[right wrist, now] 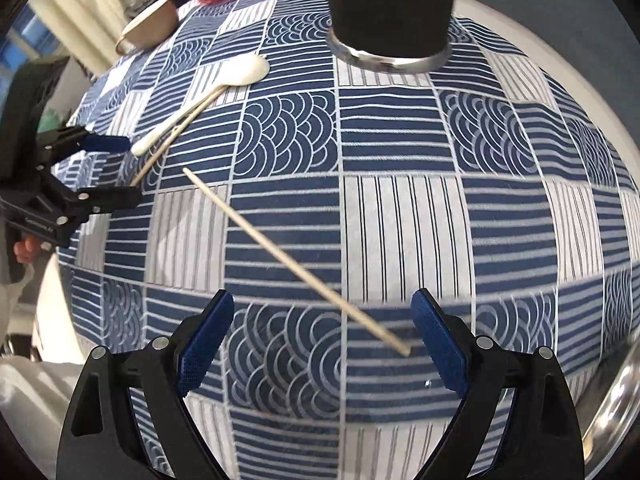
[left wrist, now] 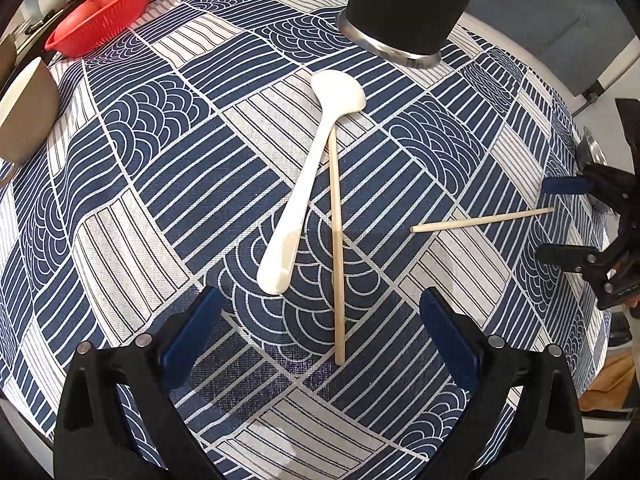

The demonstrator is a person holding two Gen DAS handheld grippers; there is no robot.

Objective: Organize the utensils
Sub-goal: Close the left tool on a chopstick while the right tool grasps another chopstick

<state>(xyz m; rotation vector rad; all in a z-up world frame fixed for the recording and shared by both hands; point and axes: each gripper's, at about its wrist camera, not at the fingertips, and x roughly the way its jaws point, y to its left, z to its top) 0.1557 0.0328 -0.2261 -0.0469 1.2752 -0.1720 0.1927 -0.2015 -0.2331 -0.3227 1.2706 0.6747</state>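
The white plastic serving spoon (left wrist: 308,184) lies flat on the blue-and-white patterned tablecloth (left wrist: 132,184), bowl aimed at the tall black cylindrical holder with a metal base (left wrist: 404,4) and handle end just ahead of the left gripper (left wrist: 320,332), whose jaws hang wide apart holding nothing. A thin pale wooden chopstick (left wrist: 336,248) lies alongside it (tip tucked under the spoon's neck). The second wooden chopstick (right wrist: 296,264) runs diagonally, its near end between the spread, empty jaws of the right gripper (right wrist: 322,344).
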